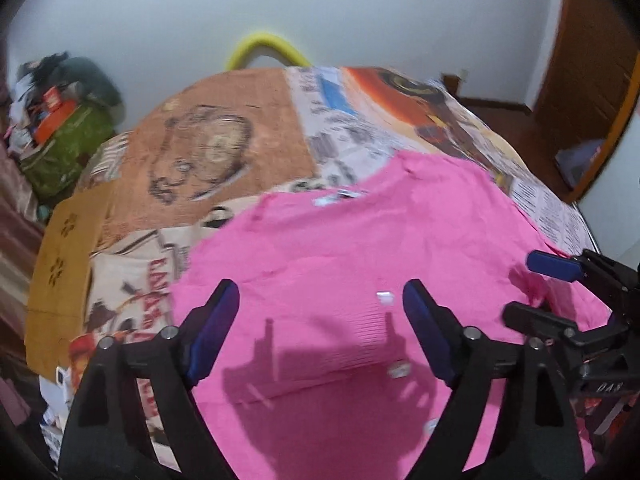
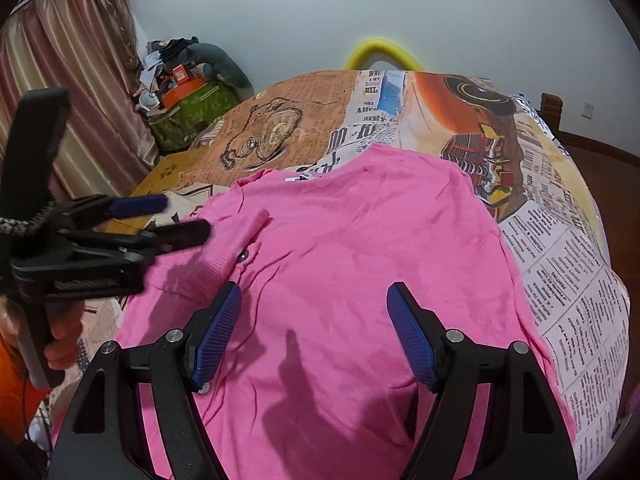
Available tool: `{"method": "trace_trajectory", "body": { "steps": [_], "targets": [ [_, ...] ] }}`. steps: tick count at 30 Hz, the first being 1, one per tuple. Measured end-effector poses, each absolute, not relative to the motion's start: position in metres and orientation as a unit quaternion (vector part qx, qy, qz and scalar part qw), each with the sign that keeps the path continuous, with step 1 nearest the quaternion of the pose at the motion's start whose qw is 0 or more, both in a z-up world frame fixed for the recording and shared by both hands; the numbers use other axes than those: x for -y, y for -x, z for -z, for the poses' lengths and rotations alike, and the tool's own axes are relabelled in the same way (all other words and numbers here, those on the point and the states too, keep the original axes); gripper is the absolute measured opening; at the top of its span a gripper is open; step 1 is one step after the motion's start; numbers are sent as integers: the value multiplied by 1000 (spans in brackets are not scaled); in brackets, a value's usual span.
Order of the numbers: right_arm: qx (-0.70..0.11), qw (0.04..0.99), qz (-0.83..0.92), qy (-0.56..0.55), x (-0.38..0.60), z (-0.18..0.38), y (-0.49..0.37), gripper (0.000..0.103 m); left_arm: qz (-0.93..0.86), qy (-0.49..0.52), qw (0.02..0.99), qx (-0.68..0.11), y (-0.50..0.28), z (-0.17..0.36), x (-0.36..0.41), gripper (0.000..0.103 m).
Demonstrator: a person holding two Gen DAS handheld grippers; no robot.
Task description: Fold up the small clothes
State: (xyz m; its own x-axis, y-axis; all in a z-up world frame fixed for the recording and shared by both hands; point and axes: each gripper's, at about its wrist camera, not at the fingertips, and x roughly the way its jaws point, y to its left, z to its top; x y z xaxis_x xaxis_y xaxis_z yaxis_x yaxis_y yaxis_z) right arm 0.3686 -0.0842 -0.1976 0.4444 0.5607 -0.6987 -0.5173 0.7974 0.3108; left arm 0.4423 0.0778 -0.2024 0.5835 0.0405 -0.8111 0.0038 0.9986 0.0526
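A pink knit top [image 1: 340,248] [image 2: 380,232] lies spread on the printed bed sheet [image 1: 224,148] [image 2: 568,272], neckline toward the far wall. One sleeve [image 2: 224,248] is folded inward across the garment's left side. My left gripper [image 1: 320,292] hovers open over the lower middle of the top, nothing between its blue pads; it also shows at the left edge [image 2: 182,216], a hand [image 2: 60,344] on its handle. My right gripper [image 2: 315,292] stands open above the garment's lower part, empty, and appears at the right edge [image 1: 536,288] over the top's right side.
A yellow foam arch [image 1: 266,50] [image 2: 382,54] rises behind the bed. A flat cardboard piece [image 1: 64,264] [image 2: 160,176] lies at the bed's left edge. Bags and clutter [image 1: 64,136] [image 2: 188,104] pile by the striped curtain [image 2: 72,92]. A wooden door [image 1: 592,80] stands right.
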Motion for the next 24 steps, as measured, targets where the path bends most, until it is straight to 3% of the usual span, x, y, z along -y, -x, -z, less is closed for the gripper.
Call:
{"method": "trace_trajectory", "body": {
  "steps": [11, 18, 24],
  "targets": [
    [-425, 835, -348, 21, 16, 201, -366, 72, -111, 14, 864, -491, -413, 242, -199, 86],
    [-424, 831, -353, 77, -37, 210, -366, 72, -97, 11, 846, -524, -411, 290, -204, 87],
    [-428, 833, -318, 149, -69, 231, -374, 72, -89, 22, 853, -513, -408, 296, -206, 89]
  ]
}}
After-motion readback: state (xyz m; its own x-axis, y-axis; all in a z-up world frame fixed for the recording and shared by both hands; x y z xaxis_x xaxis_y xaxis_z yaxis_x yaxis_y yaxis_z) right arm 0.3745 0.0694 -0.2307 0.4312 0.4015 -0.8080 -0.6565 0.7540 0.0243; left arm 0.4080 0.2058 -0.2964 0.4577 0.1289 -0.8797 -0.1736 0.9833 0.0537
